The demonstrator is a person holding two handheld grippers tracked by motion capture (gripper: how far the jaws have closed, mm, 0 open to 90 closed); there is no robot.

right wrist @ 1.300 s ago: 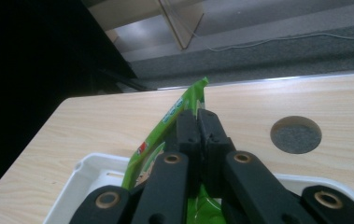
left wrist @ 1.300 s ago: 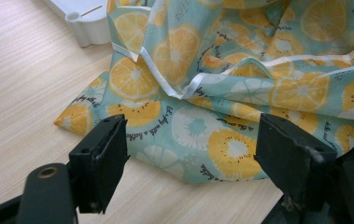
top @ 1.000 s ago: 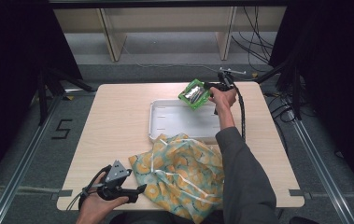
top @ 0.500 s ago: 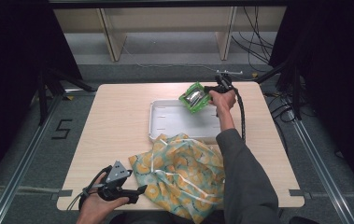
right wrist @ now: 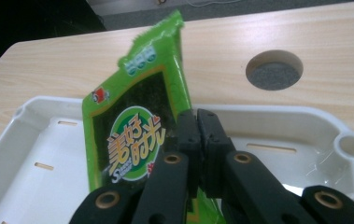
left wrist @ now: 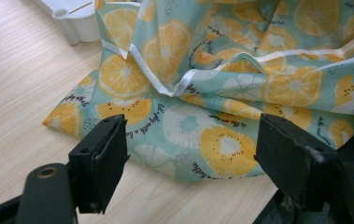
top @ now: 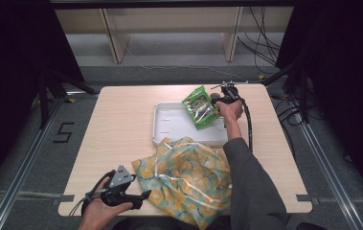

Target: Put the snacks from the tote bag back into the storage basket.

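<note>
Fingers (right wrist: 198,140) of the right gripper (top: 216,99) clenched tight on the edge of a glossy green snack packet with a round printed label (right wrist: 135,135), holding it tilted over the shallow white plastic tray (top: 169,125). Packet at the tray's two o'clock corner in the high view, its lower end possibly just above the tray floor, contact hard to judge. Round hole in the pale wooden table (right wrist: 274,70) at one o'clock from the packet in the right gripper view. Left gripper (left wrist: 188,154) released, jaws wide apart, nothing between the pads, low at seven o'clock on the table, just beside the crumpled teal cloth bag printed with orange slices (left wrist: 240,93). Bag at the tray's six o'clock, overlapping its near rim.
</note>
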